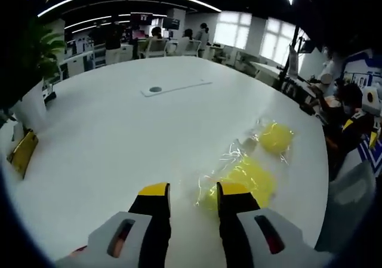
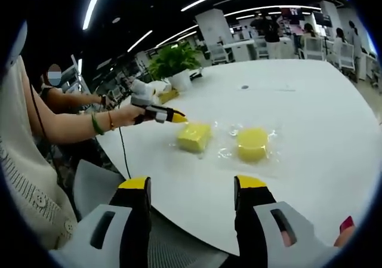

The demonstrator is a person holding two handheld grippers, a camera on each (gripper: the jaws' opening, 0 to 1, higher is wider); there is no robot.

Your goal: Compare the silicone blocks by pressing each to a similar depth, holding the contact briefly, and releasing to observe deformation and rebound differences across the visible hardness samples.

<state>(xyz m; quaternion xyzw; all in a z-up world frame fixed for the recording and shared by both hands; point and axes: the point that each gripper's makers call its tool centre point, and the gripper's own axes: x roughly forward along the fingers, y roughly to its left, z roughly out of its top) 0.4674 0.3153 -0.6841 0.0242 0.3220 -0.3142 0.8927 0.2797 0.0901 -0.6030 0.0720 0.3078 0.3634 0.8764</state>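
Hovering left gripper (image 2: 179,119), jaws nearly closed, beside square silicone block (image 2: 194,137), right gripper (image 2: 194,187) jaws released, well back

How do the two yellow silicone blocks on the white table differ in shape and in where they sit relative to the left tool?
In the right gripper view, the square block is flat-sided with corners, while the round block is a squat cylinder. The square block lies close to the left tool, whose yellow tips point at it; the round block sits farther off, beside the square one. Both are yellow, wrapped in clear film, and rest apart on the table.
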